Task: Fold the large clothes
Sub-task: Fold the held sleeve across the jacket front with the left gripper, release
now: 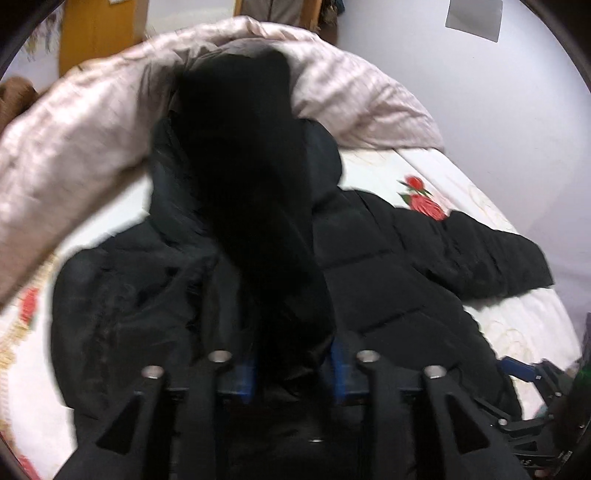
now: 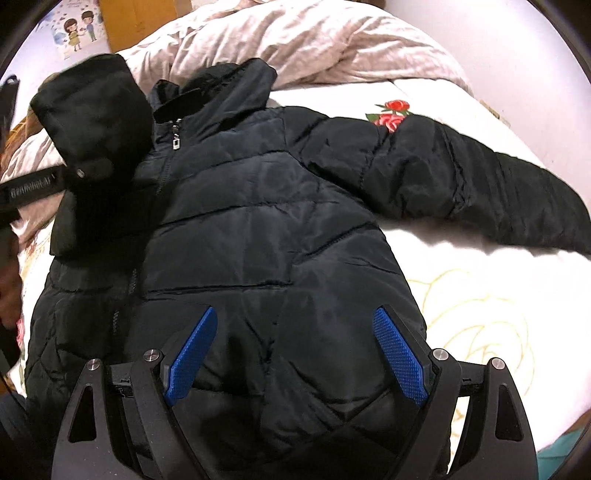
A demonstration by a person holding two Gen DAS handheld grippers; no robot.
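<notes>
A black puffer jacket [image 2: 258, 221] lies front up and zipped on the bed. One sleeve [image 2: 480, 184] stretches out to the right across the sheet. The other sleeve [image 2: 92, 118] is lifted over the jacket's left chest. In the left wrist view that sleeve [image 1: 251, 184] rises as a blurred dark mass from between the blue pads [image 1: 249, 376] of my left gripper [image 1: 293, 373], and its fabric fills the gap and touches both pads. My right gripper [image 2: 295, 350] hangs open over the jacket's lower front, with nothing between its pads [image 2: 192, 354].
A white bed sheet [image 2: 480, 295] with red roses lies under the jacket. A crumpled pale pink quilt [image 2: 295, 37] is heaped at the far end. Beyond it stand a wooden door [image 1: 96, 33] and a pale wall [image 1: 498, 92].
</notes>
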